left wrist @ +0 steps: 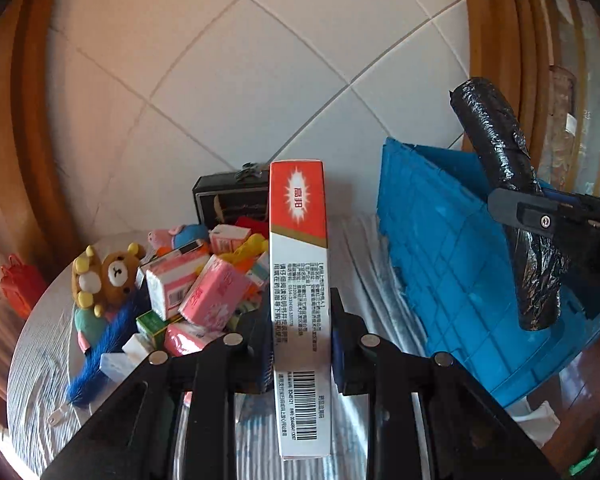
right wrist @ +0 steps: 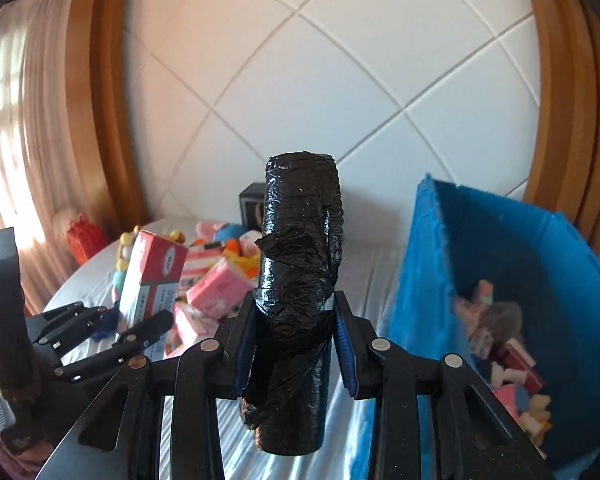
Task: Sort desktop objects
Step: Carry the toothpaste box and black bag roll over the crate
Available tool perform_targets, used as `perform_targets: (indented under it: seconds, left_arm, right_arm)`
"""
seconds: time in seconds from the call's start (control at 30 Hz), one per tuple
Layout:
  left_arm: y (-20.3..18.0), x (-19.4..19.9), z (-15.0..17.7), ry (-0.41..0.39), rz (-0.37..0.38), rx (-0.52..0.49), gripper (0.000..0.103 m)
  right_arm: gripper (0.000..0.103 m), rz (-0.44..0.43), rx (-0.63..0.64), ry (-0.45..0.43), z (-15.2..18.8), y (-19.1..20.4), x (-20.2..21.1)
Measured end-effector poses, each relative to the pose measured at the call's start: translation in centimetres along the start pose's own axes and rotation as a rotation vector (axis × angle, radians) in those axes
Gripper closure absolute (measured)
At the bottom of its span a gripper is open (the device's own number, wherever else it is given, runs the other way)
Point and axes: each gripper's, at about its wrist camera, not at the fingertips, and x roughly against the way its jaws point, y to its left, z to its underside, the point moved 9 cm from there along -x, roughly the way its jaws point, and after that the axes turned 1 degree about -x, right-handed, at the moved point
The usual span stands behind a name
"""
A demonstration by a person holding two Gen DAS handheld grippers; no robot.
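My left gripper is shut on a tall red-and-white carton, held upright above the table. That carton and the left gripper also show at the left of the right wrist view. My right gripper is shut on a roll of black plastic bags, standing upright between the pads. The same roll appears at the right of the left wrist view, in front of the blue bin. The blue bin stands open at the right with several sorted items inside.
A heap of pink tissue packs, plush toys and a blue furry thing lies on the white-clothed round table. A dark box stands at the back by the tiled wall. A red bag sits beyond the table's left edge.
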Motion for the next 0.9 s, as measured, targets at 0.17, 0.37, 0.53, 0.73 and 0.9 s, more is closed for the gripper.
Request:
perform_targets:
  seconds: [0.17,0.37,0.53,0.73,0.9]
  left_arm:
    - [-6.2,0.9,-4.2,-0.075,0.078,-0.035,0.081]
    - [-14.0,1.2,-7.8,-0.120,0.153,-0.074,0.081]
    - [-20.8,-0.9,-8.7,-0.072,0.200,-0.109,0.081]
    - [-27.4,-5.7,-7.1,0.078,0.231,-0.157,0.081]
    - [-30.4,-7.8,-5.9,0.143,0.213,-0.200,0.081]
  right_arm:
    - [0.069,0.133,-0.059,-0.096,-1.8,-7.0,4.8]
    - [0.068,0.290,-0.133,-0.092,-0.9,-16.8,8.8]
    - [0.068,0.373,-0.189,-0.021,2.1,-23.8,8.8]
    - [0.069,0.409,-0.244,0.087,6.6,-29.0,6.3]
    - [0.068,0.442,-0.242,0.123,7.7,-31.4,5.2]
